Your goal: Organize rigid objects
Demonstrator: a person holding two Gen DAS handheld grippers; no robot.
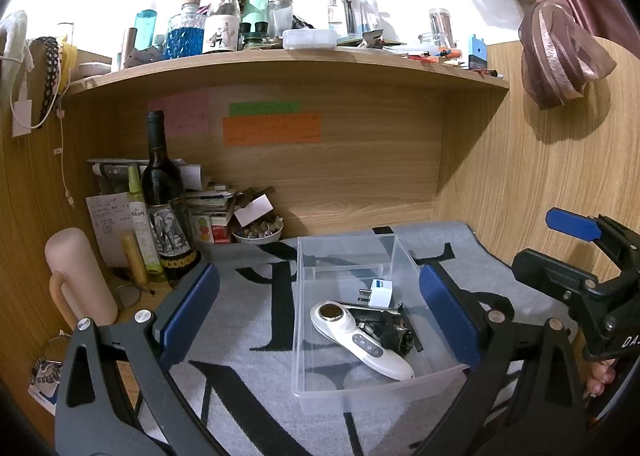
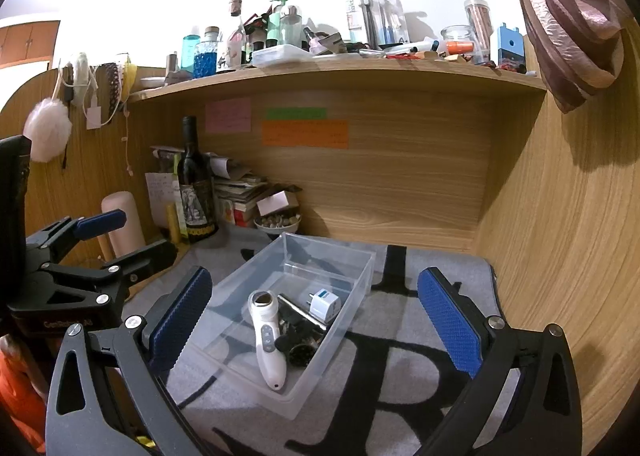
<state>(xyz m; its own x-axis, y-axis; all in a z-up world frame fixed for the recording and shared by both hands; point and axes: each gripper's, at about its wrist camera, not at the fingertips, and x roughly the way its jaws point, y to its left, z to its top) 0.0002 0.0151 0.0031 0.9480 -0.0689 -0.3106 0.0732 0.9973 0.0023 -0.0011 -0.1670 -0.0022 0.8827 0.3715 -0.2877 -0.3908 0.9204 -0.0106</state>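
So there's a clear plastic bin [image 1: 320, 336] sitting on a grey mat [image 1: 248, 388] with big black letters on it, inside a wooden desk nook. The bin is see-through all the way, you can read the mat's lettering through its walls and floor. It's a plain rectangular tub, no lid on it.

Inside, everything is bunched toward one end. There's a white handheld device [image 1: 358, 338] with a round metal-looking head and a row of small buttons on a grey panel down the handle, lying flat and diagonal. Tucked against it is a black gadget [image 1: 396, 332] with a round face, plus some dark bits I can't really make out. A white plug adapter [image 1: 379, 291] with a blue label and metal prongs sits just behind them. From the right wrist view, same pile: device [image 2: 267, 340], adapter [image 2: 323, 304], bin [image 2: 352, 260].

Both grippers are up above the mat, holding nothing. The left gripper [image 1: 320, 320] has its blue pads spread wide, one on either side of the bin in its own view. The right gripper [image 2: 316, 328] is spread wide too, bin framed between its fingers.

Off to the back left there's a wine bottle [image 1: 162, 192] with an elephant label, a pink tumbler [image 1: 78, 272], and a bowl of small stones [image 1: 258, 232], all clear of the bin
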